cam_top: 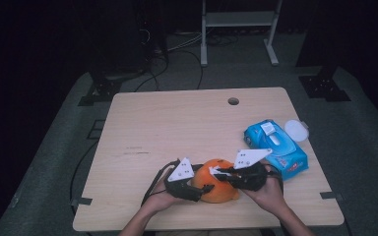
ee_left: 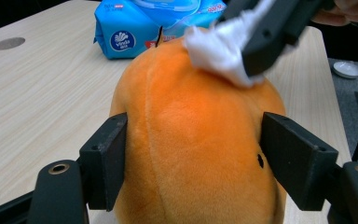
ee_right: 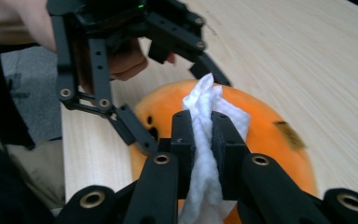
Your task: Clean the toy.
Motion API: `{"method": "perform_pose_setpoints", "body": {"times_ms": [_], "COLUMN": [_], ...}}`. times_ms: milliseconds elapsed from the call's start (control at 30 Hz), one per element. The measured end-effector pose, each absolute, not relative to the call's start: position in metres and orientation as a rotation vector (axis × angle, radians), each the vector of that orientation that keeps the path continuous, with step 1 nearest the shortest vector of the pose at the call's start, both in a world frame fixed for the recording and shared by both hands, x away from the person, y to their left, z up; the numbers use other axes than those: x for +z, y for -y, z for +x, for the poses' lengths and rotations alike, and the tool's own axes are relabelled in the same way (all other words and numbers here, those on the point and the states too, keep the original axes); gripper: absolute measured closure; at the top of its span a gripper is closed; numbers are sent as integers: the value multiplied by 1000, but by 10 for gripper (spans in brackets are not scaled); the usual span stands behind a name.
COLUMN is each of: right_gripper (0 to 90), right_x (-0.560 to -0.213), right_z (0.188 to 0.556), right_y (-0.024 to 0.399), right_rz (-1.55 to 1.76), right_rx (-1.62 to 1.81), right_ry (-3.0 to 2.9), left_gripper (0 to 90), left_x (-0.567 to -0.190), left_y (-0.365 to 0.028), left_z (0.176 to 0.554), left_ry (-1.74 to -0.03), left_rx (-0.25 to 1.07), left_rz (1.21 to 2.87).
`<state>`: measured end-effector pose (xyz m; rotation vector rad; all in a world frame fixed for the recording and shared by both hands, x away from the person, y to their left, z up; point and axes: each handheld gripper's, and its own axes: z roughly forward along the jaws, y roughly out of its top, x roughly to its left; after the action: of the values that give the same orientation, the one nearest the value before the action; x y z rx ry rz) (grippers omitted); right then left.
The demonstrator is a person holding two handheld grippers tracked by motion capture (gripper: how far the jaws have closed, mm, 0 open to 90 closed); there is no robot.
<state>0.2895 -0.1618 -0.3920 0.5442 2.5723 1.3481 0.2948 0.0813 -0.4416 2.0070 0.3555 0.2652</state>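
An orange plush toy (cam_top: 220,191) lies near the front edge of the wooden table (cam_top: 177,123). My left gripper (ee_left: 193,158) grips it from the left, with one pad pressed on each flank of the plush toy (ee_left: 191,140). My right gripper (ee_right: 204,135) is shut on a crumpled white wipe (ee_right: 205,100) and holds it against the top of the plush toy (ee_right: 270,140). In the left gripper view the wipe (ee_left: 214,49) sits on the toy's upper right side under the right gripper (ee_left: 261,51). The left gripper (ee_right: 175,102) faces me in the right gripper view.
A blue pack of wet wipes (cam_top: 275,142) lies just right of and behind the toy, with a round white lid (cam_top: 296,130) beside it near the right edge. A cable hole (cam_top: 233,101) sits at the table's far side. Both hands rest at the front edge.
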Motion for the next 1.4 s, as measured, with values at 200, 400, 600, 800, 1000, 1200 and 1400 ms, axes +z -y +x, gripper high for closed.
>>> {"method": "perform_pose_setpoints", "body": {"times_ms": [200,400,600,800,1000,1200,1400], "right_gripper": [803,803,801,802,802,801,802], "right_x": [-395,-398,-397,-395,-400,-398,-393], "right_z": [295,290,280,289,300,299,298], "right_y": [181,177,160,175,197,192,191], "right_rz": [611,559,464,538,652,643,637], "right_rx": [1336,1318,1292,1331,1338,1344,1366], "right_ry": [-2555,-2596,-2614,-2583,-2572,-2564,-2542], "left_gripper": [248,131,241,284,285,274,273], "left_x": [-441,-434,-439,-441,-444,-442,-441], "left_y": [-84,-89,-84,-89,-95,-89,-86], "left_z": [295,301,300,303,306,301,298], "left_ry": [-342,-363,-355,-386,-409,-371,-336], "left_rx": [213,171,181,168,158,192,210], "left_rz": [2012,1982,2015,2014,2004,2018,2021]}}
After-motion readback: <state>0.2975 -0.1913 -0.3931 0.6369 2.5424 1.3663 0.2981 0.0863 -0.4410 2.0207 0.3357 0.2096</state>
